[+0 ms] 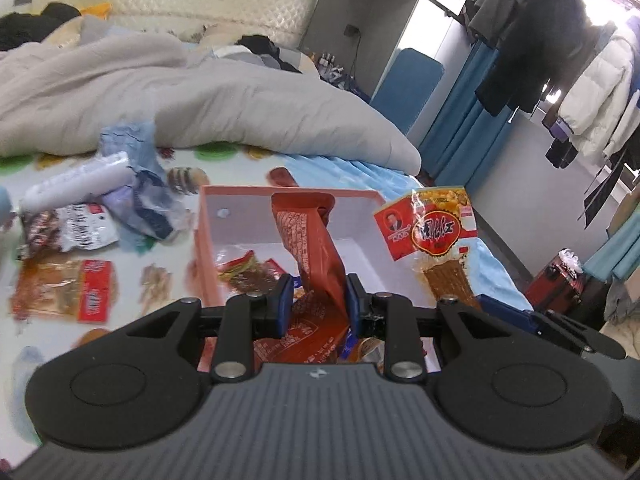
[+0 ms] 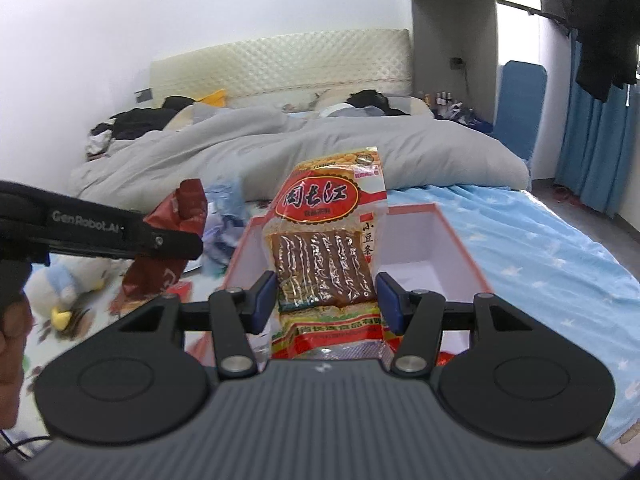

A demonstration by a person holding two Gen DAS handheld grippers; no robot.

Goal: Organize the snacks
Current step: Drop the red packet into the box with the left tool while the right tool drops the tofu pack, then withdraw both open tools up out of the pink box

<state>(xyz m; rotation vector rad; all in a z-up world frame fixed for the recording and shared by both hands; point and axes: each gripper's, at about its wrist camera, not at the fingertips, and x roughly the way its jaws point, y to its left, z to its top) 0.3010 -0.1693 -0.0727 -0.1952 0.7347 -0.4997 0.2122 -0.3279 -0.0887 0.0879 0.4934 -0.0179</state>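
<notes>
two grippers up over the bed, each w/ a snack pack. left gripper [image 1: 316, 300] clamped narrow on a dark red pack [image 1: 310, 248], blue pads [image 1: 285, 300] pressing both sides; pack sticking up and twisted, held above the pink box [image 1: 206, 248]. same red pack [image 2: 176, 232] seen from right wrist cam, off to the left of the box, hanging out of the left gripper [image 2: 192, 246]. right gripper [image 2: 326, 300] set wider, gripping a clear pack of brown tofu strips [image 2: 328, 252] w/ red-yellow label, upright, pads [image 2: 266, 300] against its edges; held over the box's near end. in left cam that tofu pack [image 1: 430, 232] just right of the box rim. inside the box: white lining, a few small red packs [image 1: 248, 270] on the floor near the front wall. left of box on the printed sheet [image 1: 168, 248]: flat orange-red pack [image 1: 66, 290], silver pack [image 1: 76, 230], crumpled blue-white bags [image 1: 140, 200], white roll [image 1: 76, 184]. plush toy [image 2: 66, 284] far left, blurred. grey duvet [image 1: 200, 100] bunched behind; light blue sheet [image 2: 540, 260] to the right. clothes [image 1: 560, 40] hanging far right.
</notes>
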